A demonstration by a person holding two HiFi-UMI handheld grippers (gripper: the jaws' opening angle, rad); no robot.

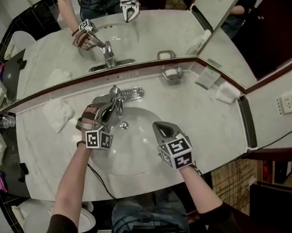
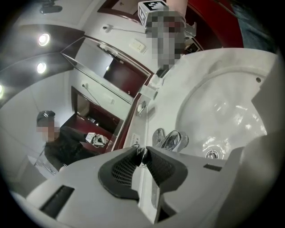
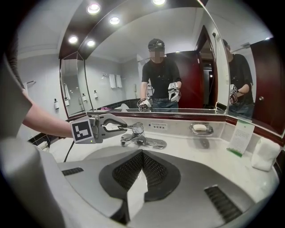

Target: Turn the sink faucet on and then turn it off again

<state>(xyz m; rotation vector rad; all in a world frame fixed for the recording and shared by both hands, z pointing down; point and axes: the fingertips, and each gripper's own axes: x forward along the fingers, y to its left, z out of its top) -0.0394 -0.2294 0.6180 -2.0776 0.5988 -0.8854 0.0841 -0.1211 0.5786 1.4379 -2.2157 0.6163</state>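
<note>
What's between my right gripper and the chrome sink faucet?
Only the white sink basin and its drain separate the right gripper from the chrome faucet, per the head view.

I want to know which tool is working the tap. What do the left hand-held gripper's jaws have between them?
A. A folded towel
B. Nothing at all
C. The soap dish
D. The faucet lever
D: the right gripper view shows the left hand-held gripper with its jaws closed on the faucet lever.
</note>
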